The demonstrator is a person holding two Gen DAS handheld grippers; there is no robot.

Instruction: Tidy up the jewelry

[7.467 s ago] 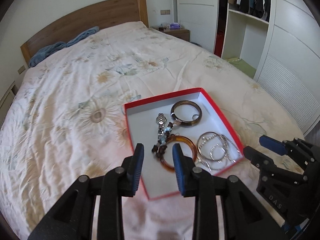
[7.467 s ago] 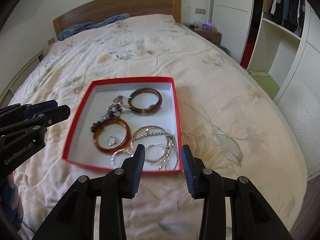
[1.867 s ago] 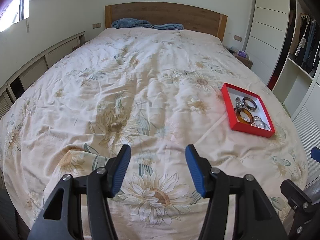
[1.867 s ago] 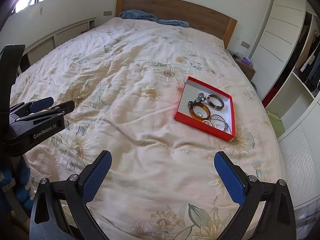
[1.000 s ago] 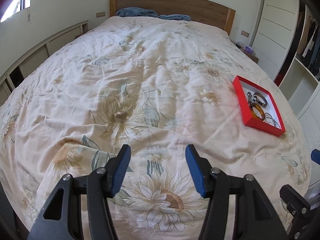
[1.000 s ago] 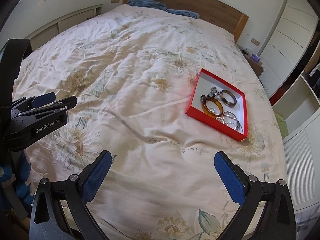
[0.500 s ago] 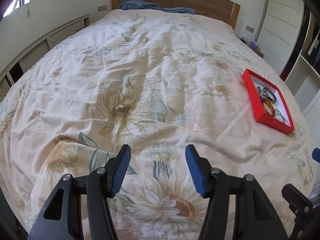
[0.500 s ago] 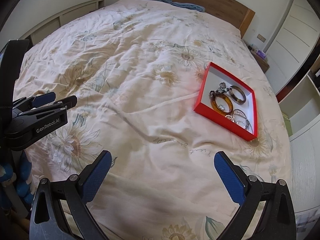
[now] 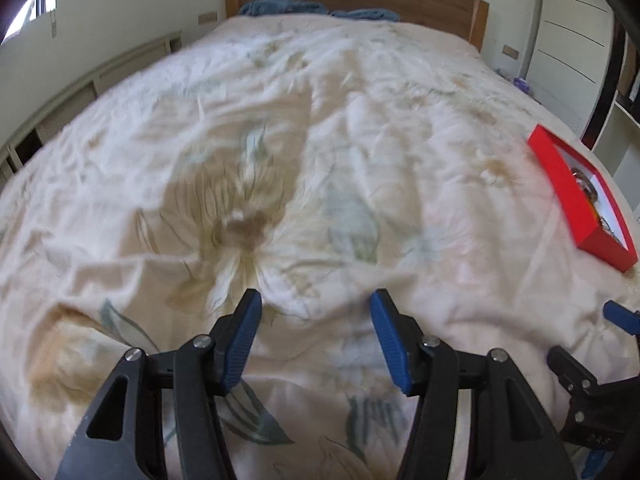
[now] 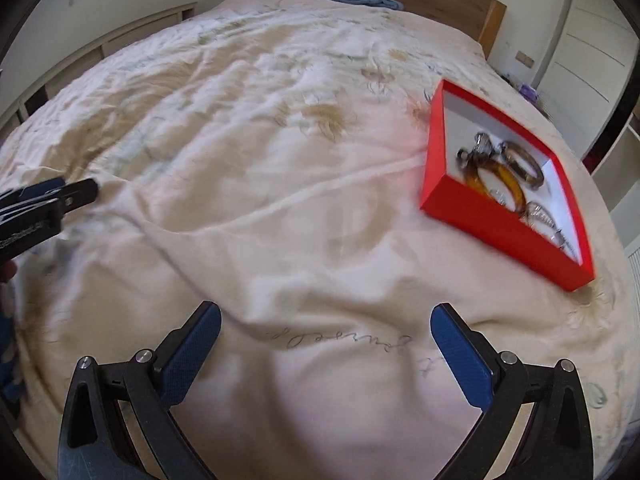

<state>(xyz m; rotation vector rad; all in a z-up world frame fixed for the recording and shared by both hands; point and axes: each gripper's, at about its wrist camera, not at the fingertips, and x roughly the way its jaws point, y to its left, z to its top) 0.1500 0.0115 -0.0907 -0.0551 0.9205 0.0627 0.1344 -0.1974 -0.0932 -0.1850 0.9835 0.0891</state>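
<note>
- Left gripper point(image 9: 316, 336): jaws spread, holding nothing, low over the bedspread point(image 9: 280, 128).
- Right gripper point(image 10: 326, 344): jaws spread wider, also holding nothing.
- Red box point(image 10: 508, 216): lies on the bedspread at the right of the right wrist frame and at the far right edge of the left wrist frame point(image 9: 568, 192).
- Contents: an amber bangle point(image 10: 494, 182), a dark bangle point(image 10: 522, 166) and silver bangles point(image 10: 548, 224) lie inside the box.
- Key relation: the box lies ahead and to the right of both grippers. Its long axis runs from upper left to lower right. The right gripper is judged nearer.
- Change: 0.5 s ago the box appeared smaller in both views; both cameras now sit lower and closer, with motion blur. Both jaw openings are unchanged.
</note>
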